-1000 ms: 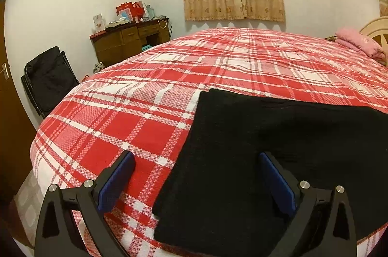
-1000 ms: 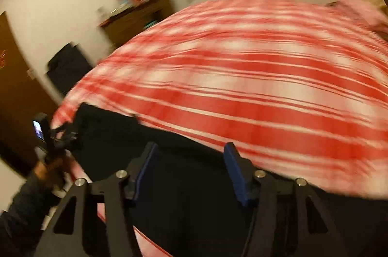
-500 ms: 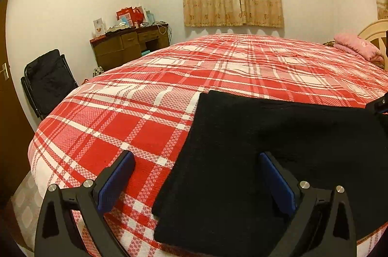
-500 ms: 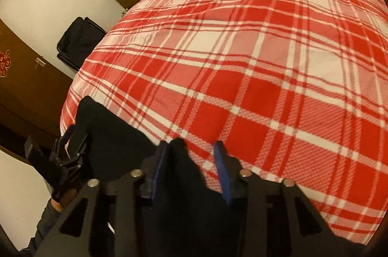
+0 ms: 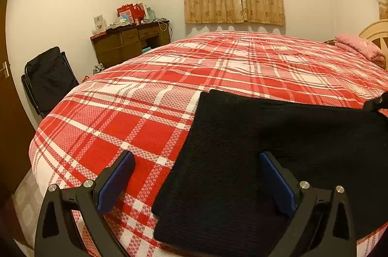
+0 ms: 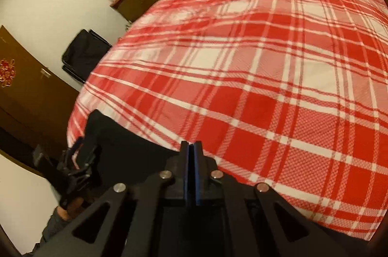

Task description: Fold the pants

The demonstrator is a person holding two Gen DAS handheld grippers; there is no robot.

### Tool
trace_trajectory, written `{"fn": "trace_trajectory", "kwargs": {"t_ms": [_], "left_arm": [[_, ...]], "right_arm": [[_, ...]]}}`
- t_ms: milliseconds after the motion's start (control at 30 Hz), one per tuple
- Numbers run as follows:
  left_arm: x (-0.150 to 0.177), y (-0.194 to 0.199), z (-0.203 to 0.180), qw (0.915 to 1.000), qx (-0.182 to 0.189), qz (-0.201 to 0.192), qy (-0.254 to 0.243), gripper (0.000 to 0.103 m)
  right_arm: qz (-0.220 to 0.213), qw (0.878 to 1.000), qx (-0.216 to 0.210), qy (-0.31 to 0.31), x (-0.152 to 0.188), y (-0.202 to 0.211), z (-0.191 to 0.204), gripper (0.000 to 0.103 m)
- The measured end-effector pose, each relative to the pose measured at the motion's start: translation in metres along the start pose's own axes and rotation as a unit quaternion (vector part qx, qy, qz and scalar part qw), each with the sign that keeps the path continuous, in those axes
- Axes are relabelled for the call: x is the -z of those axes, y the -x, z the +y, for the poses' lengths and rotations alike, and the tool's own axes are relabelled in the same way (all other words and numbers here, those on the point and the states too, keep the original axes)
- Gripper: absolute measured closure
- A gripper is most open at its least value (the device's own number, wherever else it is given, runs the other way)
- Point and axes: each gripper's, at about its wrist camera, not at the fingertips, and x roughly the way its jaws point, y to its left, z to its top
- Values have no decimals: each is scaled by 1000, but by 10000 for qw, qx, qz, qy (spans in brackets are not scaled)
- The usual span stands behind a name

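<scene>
Since half a second ago the right claw [image 6: 193, 148] has snapped its jaws together, and from how the black pants [image 5: 242, 148] bunch up right at its tips I'd say it's pinching the far edge of them, though the actual cloth between the pads is hard to make out. Left claw [image 5: 196, 181] hasn't budged: jaws wide apart, hovering low over the near left corner of the pants, one pad over the red plaid bed [image 5: 145, 111] and the other over the black fabric, holding nothing.

Pants lie flat near the foot edge of the bed, already looking doubled into a long rectangle. My guess is the right side grabs one end so it can be carried over, while the left waits at the other end to pin or take its corner.

Writing-wise, nothing readable. Red bags and boxes sit on the dresser [image 5: 131, 41] but any print on them is too small, and the door [image 6: 29, 97] has a red knot ornament, no text
</scene>
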Motion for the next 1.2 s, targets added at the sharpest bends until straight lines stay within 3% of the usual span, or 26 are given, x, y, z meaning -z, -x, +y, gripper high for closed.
{"fn": "trace_trajectory", "kwargs": {"t_ms": [100, 267, 367, 467, 567, 667, 800, 900, 1033, 1200], "left_arm": [[-1, -1, 1, 10000, 17, -3, 13, 1], [-1, -1, 1, 10000, 21, 0, 16, 1], [-1, -1, 1, 10000, 23, 6, 19, 1], [-1, -1, 2, 10000, 27, 30, 33, 1], [0, -1, 3, 10000, 19, 44, 40, 1], [-1, 0, 2, 10000, 15, 65, 49, 1], [-9, 6, 5, 9997, -57, 101, 191, 1], [-21, 25, 0, 9991, -286, -287, 140, 1], [-32, 44, -15, 9987, -9, -516, 35, 1], [-27, 46, -47, 9991, 235, -226, -260, 1]], "right_arm": [[102, 9998, 127, -152, 2, -19, -11, 98], [19, 9997, 212, -78, 2, -11, -8, 96], [-262, 9988, 424, -30, 4, 10, -9, 88], [-485, 9977, 457, 111, 14, 33, -5, 64], [-520, 9956, 575, 521, 34, 47, 11, 63], [-432, 9923, 681, 936, 57, 48, 28, 52], [-286, 9855, 974, 1359, 83, 35, 42, 52], [-69, 9827, 1074, 1510, 101, 23, 42, 50], [-178, 9697, 1429, 1976, 117, 15, 50, 44], [-246, 9785, 1128, 1708, 120, 35, 42, 42]]}}
